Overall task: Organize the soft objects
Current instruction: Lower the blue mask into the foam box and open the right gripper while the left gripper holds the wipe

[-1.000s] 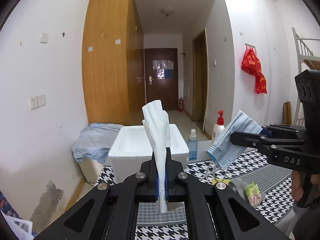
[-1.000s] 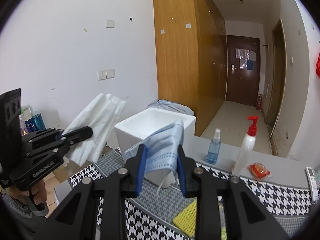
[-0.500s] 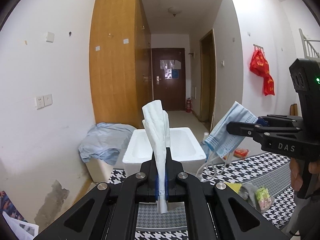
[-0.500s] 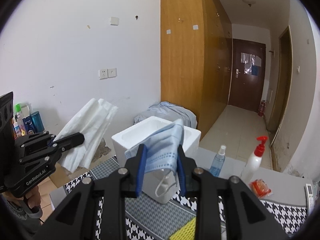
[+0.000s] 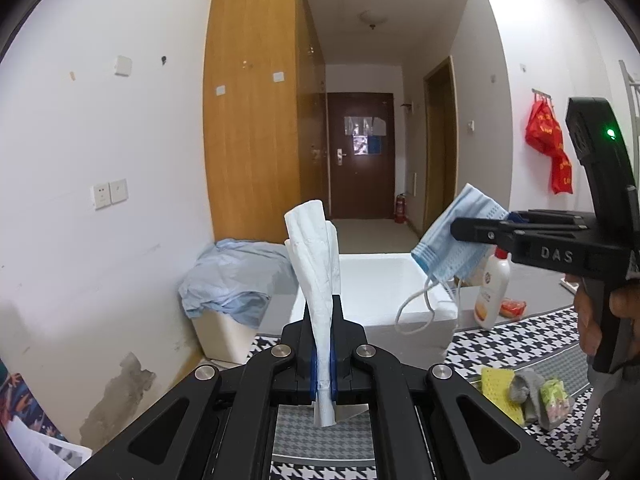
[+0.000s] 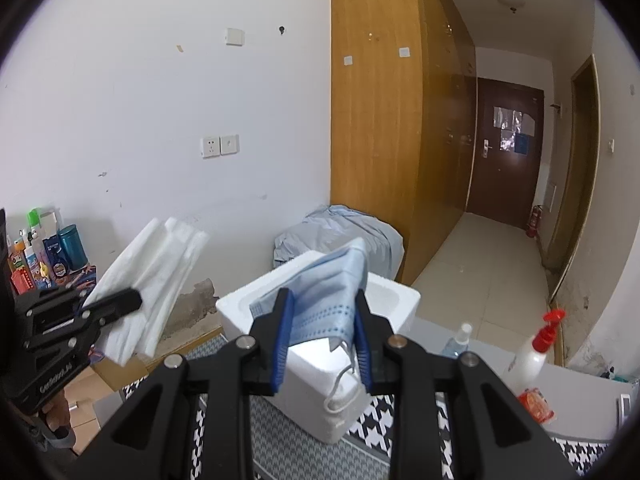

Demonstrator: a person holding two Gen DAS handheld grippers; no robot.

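My left gripper (image 5: 323, 322) is shut on a folded white tissue (image 5: 316, 248) that stands upright between its fingers; it also shows in the right wrist view (image 6: 152, 276). My right gripper (image 6: 322, 320) is shut on a blue face mask (image 6: 328, 296) with white ear loops hanging down; the mask also shows in the left wrist view (image 5: 456, 240). Both are held in the air near an open white foam box (image 5: 376, 292), which stands just ahead of them (image 6: 384, 296).
A lotion pump bottle (image 5: 492, 292), a spray bottle (image 6: 456, 340) and a red packet (image 6: 536, 400) stand on the houndstooth-covered table (image 5: 500, 348). A yellow cloth (image 5: 498, 388), grey sock (image 5: 528, 396) and green packet (image 5: 554, 396) lie at right. A cloth-covered box (image 5: 228, 284) is left.
Both grippers have risen and swung left with their loads; the foam box now sits lower and more central in the views. The grips are unchanged.
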